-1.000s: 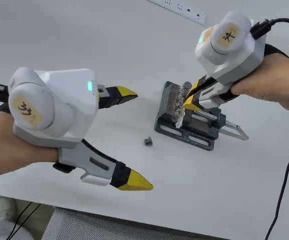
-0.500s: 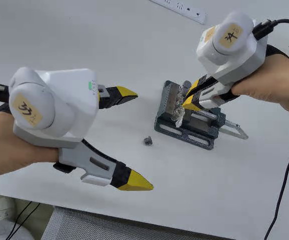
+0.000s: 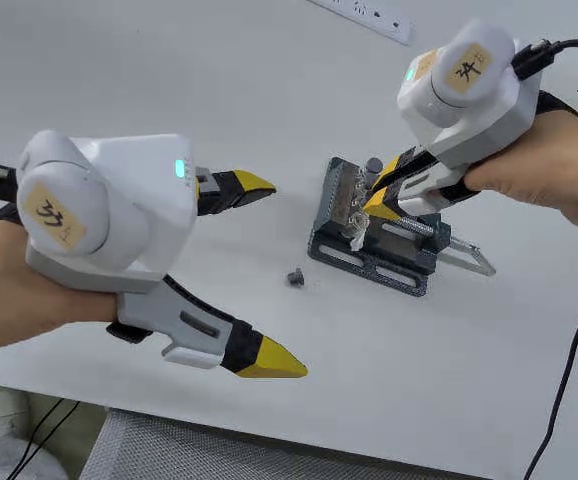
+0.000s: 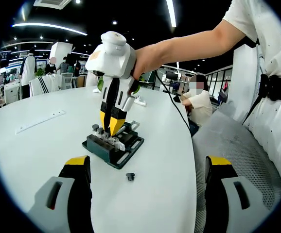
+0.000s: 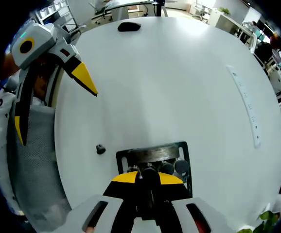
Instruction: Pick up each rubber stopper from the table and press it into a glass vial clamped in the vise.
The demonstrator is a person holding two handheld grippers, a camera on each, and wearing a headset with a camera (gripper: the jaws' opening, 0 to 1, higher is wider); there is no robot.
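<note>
On the white table [image 3: 219, 90], a dark vise [image 3: 389, 255], with its long axis and screw running off to the right in the head view. Clamps a short row of glass vials [image 3: 355, 232] upright, mouths up, at least two of them capped, seen as dark round tops in the right gripper view. Directly above the vise, the right gripper [image 3: 377, 195], pointing steeply down, yellow tips just over the row. Pinches what looks like a dark stopper [image 5: 149, 173] between jaws drawn nearly together, round face toward that gripper's camera, axis in line with the jaws and so roughly vertical. Cannot tell whether it touches a vial mouth. In front of the vise, well apart from both tools, a loose stopper [image 3: 295, 277] on bare tabletop. Seems to stand with the wider end up and its axis vertical, but too small to be sure. Nearer the person, the left gripper [image 3: 264, 272], held roughly level over the near edge of the table, jaws spread wide with nothing between them. Aims toward the vise and frames the loose stopper between its tips in its own view. At the far edge of the table, a white power strip [image 3: 369, 15]. Beyond the table in the left gripper view, seated and standing people [image 4: 199, 104] under ceiling lights [image 4: 170, 12].
</note>
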